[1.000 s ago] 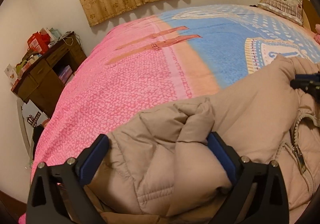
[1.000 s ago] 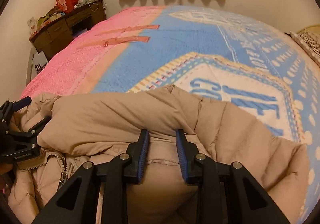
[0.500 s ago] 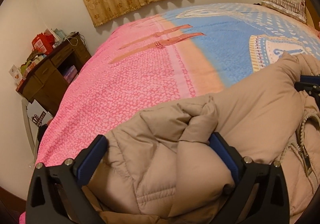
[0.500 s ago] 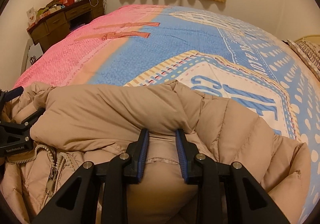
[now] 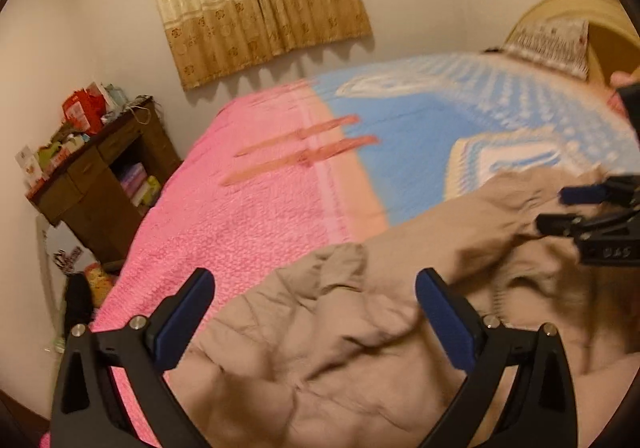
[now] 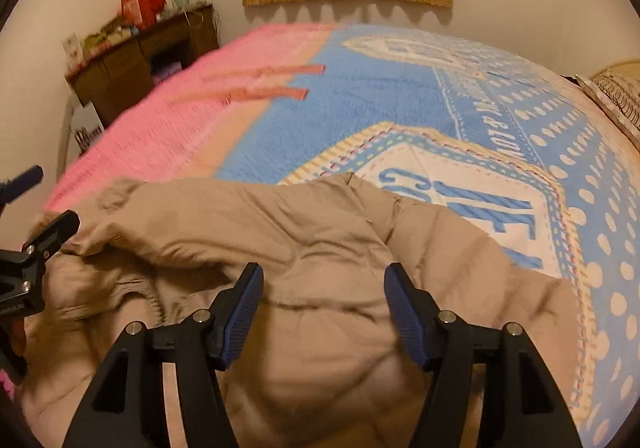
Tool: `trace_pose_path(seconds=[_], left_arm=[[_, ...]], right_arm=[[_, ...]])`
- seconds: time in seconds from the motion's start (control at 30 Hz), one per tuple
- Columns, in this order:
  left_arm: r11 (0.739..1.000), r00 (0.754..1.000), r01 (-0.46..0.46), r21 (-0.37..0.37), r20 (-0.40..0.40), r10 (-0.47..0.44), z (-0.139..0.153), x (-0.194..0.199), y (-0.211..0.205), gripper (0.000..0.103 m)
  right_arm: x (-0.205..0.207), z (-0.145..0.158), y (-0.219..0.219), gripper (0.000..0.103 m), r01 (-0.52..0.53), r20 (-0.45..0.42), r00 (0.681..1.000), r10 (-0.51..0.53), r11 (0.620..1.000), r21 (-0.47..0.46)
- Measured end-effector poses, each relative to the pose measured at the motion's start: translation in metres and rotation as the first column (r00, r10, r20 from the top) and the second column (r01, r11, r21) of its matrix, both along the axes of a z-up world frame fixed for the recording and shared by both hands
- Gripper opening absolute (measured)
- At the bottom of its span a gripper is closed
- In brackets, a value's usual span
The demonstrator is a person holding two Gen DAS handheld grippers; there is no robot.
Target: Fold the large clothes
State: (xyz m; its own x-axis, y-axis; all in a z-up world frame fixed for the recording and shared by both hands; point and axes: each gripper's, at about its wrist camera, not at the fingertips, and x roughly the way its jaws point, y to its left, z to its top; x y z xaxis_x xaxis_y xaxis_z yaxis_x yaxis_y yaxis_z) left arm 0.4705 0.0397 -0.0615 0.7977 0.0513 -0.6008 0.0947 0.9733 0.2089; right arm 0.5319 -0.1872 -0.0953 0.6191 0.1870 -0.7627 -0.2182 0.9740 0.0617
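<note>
Right gripper [image 6: 324,312]: jaws spread, nothing pinched. They have just been opening, and the beige quilted down jacket [image 6: 304,248] lies loose under the gap, not pressed by either pad. I read this as a release after laying a fold over.

Left gripper [image 5: 316,320]: jaws wide apart too, released. Puffy fabric bulges up between the blue pads [image 5: 184,320] but neither pad bites into it.

The jacket sits at the near edge of the bed, bunched, its ribbed hem toward 8 o'clock in the right wrist view. One panel is turned over on itself, running from 9 to 2 o'clock. My judgement: one fold done, more to go, since the bulk is still lumpy.

Under it, a fleece blanket [image 6: 360,96], pink on the left half, blue with white dots and lettering on the right. Two pink straps [image 5: 304,152] lie at 12 o'clock on the blanket, well apart from the jacket.

Further out: dark wooden cabinet [image 5: 104,184] with red packets on top at 10 o'clock, gold patterned curtain [image 5: 256,0] at 12, patterned pillow [image 5: 552,44] at 2.

Nothing blocks the next grasp. The main risk is slippery padding springing the fold open.
</note>
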Motion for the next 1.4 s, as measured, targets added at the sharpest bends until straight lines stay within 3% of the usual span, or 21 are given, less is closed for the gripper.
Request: trace_pose_path(seconds=[0.17, 0.37, 0.53, 0.7, 0.93, 1.13, 1.4], left_arm=[[1.000, 0.999, 0.007, 0.014, 0.042, -0.007, 0.013, -0.018, -0.003, 0.103], [0.996, 0.999, -0.025, -0.086, 0.045, 0.029, 0.023, -0.046, 0.014, 0.103], [0.994, 0.999, 0.012, -0.109, 0.046, -0.007, 0.030, -0.103, 0.030, 0.103], [0.989, 1.000, 0.025, -0.144, 0.019, -0.023, 0.027, -0.158, 0.049, 0.103], [0.986, 1.000, -0.015, -0.168, 0.002, 0.015, 0.003, -0.225, 0.062, 0.103], [0.980, 0.998, -0.064, -0.188, -0.016, 0.062, -0.015, -0.271, 0.071, 0.103], [0.955, 0.982, -0.172, -0.243, -0.120, 0.146, -0.053, -0.309, 0.101, 0.103]], right_arm=[[-0.027, 0.026, -0.011, 0.064, -0.001, 0.047, 0.999, -0.001, 0.998, 0.060], [-0.068, 0.055, -0.016, 0.064, -0.042, 0.085, 0.996, 0.032, 0.993, 0.109], [-0.122, 0.066, -0.021, 0.065, -0.103, 0.081, 0.993, 0.091, 0.981, 0.162], [-0.185, 0.054, -0.036, 0.066, -0.120, 0.047, 0.992, 0.114, 0.980, 0.158], [-0.258, 0.020, -0.071, 0.066, -0.047, -0.030, 0.998, 0.054, 0.979, 0.197], [-0.305, 0.007, -0.092, 0.066, 0.005, -0.038, 0.999, 0.005, 0.967, 0.255], [-0.356, -0.011, -0.101, 0.067, 0.033, -0.037, 0.999, -0.023, 0.951, 0.308]])
